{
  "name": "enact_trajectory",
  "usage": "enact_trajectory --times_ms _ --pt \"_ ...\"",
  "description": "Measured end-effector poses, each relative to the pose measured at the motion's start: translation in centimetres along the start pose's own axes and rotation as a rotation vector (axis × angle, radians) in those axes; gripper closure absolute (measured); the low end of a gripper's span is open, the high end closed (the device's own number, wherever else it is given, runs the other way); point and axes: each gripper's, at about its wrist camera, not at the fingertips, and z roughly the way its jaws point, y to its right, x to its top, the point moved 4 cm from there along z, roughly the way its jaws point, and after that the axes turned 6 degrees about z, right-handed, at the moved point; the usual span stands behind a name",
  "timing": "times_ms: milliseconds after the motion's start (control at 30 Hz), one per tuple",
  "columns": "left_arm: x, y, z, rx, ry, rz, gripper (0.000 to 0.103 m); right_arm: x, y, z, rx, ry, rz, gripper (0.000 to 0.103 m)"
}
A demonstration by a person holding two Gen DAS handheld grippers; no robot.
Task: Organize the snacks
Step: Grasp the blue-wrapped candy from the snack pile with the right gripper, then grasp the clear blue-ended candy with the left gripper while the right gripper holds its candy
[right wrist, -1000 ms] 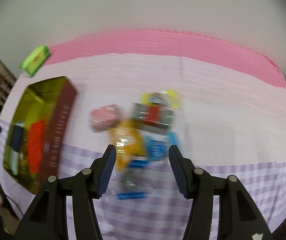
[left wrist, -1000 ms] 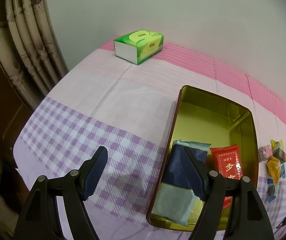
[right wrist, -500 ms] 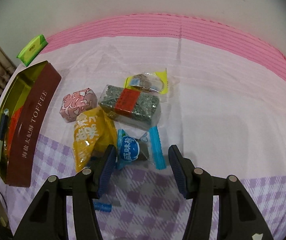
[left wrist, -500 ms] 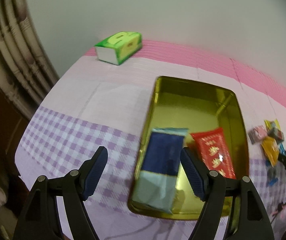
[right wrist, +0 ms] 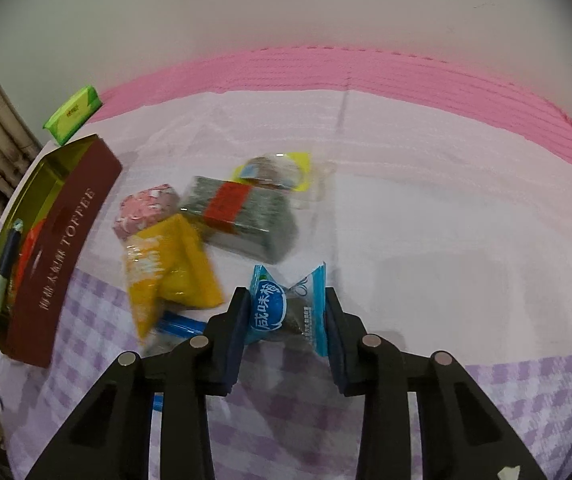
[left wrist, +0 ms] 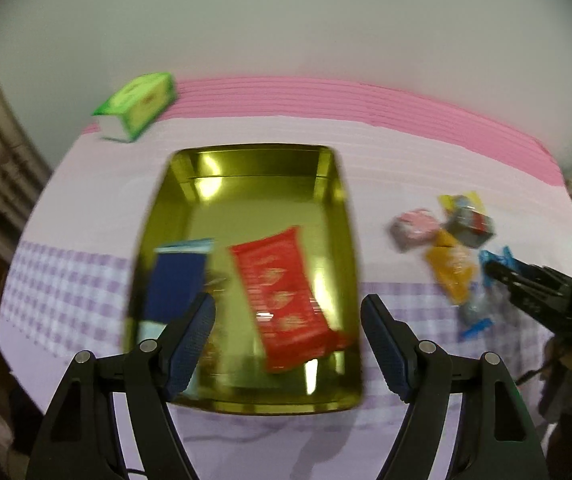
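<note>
In the right wrist view, closest to us, the right gripper [right wrist: 286, 312] has just been closing its jaws, and now they pinch a small blue candy [right wrist: 286, 308] at both ends of its wrapper. Just past it we see a yellow packet [right wrist: 169, 268], a pink candy [right wrist: 145, 210], a grey bar with a red band [right wrist: 241, 216] and a snack in yellow wrap [right wrist: 275, 170], all close together on the cloth [right wrist: 426, 216]. Only here can we read TOFFEE on the brown side of the tin [right wrist: 61, 248], off to the left.

In the left wrist view we look down into that tin [left wrist: 245, 168] instead. The left gripper [left wrist: 288, 334] hangs over it with its jaws spread wide and nothing between them. A red packet [left wrist: 281, 300] and a dark blue packet [left wrist: 175, 280] lie inside. Far back sits a green tissue box [left wrist: 137, 106].
</note>
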Motion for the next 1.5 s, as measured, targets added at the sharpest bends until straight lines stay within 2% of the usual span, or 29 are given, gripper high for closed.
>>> enact_trajectory --times_ms 167,333,733,1000,1267,1433,1500 --pt "0.8 4.5 1.0 -0.074 -0.025 0.048 0.028 0.2 2.7 -0.5 -0.075 0.050 0.014 0.071" --pt "1.2 7.9 2.6 -0.143 -0.066 0.053 0.028 0.0 4.7 -0.6 -0.129 0.096 0.008 0.073" --pt "0.9 13.2 5.7 -0.183 -0.147 0.091 0.028 -0.4 6.0 -0.8 -0.120 0.160 0.014 0.074" --pt "0.7 15.8 7.6 -0.180 -0.210 0.094 0.030 -0.4 6.1 -0.8 -0.116 0.163 0.017 0.073" --pt "1.0 17.2 9.8 -0.185 -0.286 0.080 0.046 -0.4 6.1 -0.8 -0.112 0.163 0.018 0.073" --pt "0.9 17.6 10.8 -0.195 -0.316 0.077 0.059 -0.5 6.0 -0.8 -0.112 0.163 0.020 0.072" --pt "0.7 17.8 10.6 -0.197 -0.313 0.093 0.068 -0.4 5.9 -0.8 -0.113 0.163 0.019 0.072"
